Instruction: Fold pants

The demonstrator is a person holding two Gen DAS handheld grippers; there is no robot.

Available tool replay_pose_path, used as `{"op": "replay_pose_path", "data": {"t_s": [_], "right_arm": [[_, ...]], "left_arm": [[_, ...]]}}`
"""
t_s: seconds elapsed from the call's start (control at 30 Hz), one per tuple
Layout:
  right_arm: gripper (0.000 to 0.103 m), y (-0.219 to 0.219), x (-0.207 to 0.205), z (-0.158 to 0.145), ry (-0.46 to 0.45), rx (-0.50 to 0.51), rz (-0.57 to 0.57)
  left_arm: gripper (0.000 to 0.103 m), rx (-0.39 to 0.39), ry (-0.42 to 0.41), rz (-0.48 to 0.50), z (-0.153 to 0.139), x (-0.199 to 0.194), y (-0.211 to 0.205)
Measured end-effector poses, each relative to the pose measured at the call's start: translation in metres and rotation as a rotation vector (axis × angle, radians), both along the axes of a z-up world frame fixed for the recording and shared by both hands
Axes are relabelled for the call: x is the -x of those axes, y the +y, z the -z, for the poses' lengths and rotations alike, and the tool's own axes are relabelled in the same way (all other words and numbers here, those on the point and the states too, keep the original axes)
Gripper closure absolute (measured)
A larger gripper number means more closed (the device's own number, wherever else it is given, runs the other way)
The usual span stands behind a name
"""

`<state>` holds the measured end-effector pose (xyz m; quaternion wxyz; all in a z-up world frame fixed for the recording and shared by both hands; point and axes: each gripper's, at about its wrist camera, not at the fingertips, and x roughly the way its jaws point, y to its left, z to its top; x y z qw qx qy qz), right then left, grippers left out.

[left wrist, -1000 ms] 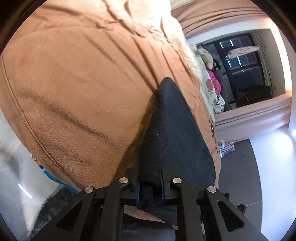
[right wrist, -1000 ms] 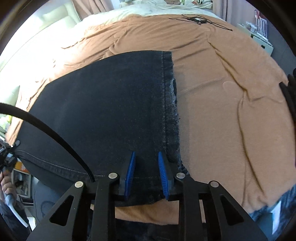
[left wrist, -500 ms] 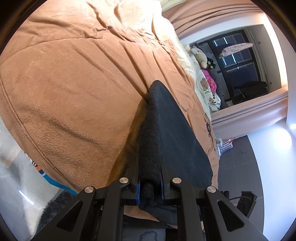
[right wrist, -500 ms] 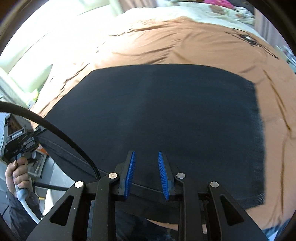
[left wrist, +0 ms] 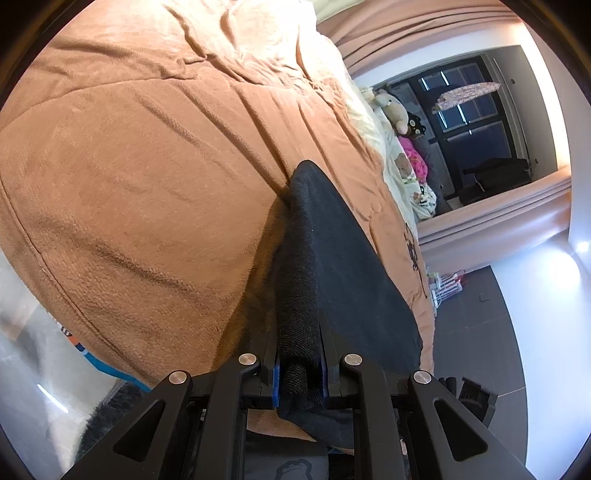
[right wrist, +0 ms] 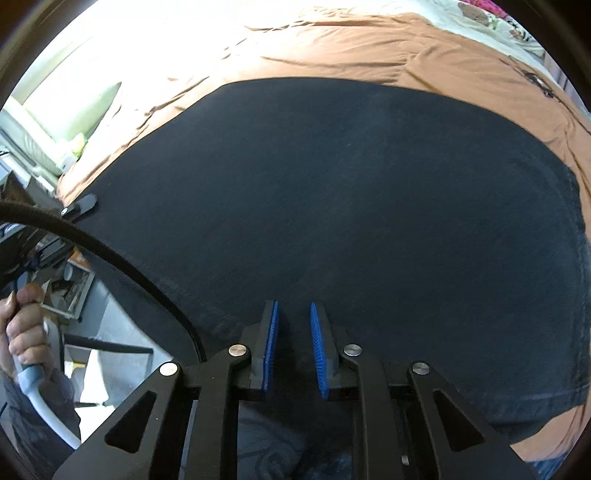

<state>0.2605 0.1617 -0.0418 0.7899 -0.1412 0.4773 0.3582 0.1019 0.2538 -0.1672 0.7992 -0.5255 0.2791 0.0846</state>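
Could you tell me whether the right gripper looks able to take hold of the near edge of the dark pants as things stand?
Probably yes: the right gripper sits at the near edge of the dark pants, jaws closing with a gap showing between the pads, and nothing lies in its way.

This is a bedroom in a home. A bed (left wrist: 155, 155) under a rumpled tan blanket (right wrist: 369, 48) fills both views. Soft toys (left wrist: 397, 110) sit lined up along its far edge beside a dark window (left wrist: 476, 122), with tan curtains (left wrist: 406, 33) hanging above. Grey floor (left wrist: 476, 306) runs past the bed's foot, and pale bedding (right wrist: 480, 22) peeks out beyond the blanket.
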Motion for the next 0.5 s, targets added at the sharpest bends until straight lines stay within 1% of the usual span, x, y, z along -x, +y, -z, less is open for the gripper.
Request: {"op": "replay_pose_path", "data": {"t_s": [0.07,0.2,0.23,0.3,0.37,0.5], "right_arm": [[0.088,0.002,0.005,0.009,0.033,-0.008,-0.024],[0.088,0.008,0.009,0.015,0.022,0.013,-0.027],[0.091,0.012,0.008,0.013,0.029,0.014,-0.02],[0.097,0.01,0.007,0.006,0.017,0.009,-0.014],[0.097,0.014,0.01,-0.003,-0.008,-0.003,-0.02],[0.097,0.037,0.005,-0.007,-0.058,0.029,-0.017]], "left_arm": [[0.087,0.003,0.003,0.003,0.001,0.0,0.0],[0.087,0.014,-0.003,0.005,0.004,0.001,0.001],[0.087,0.018,-0.004,0.004,0.004,0.002,0.001],[0.087,0.026,-0.006,0.001,0.006,0.003,0.002],[0.087,0.031,-0.01,-0.001,0.005,0.003,0.002],[0.087,0.039,-0.018,-0.008,0.005,0.004,0.003]]}}
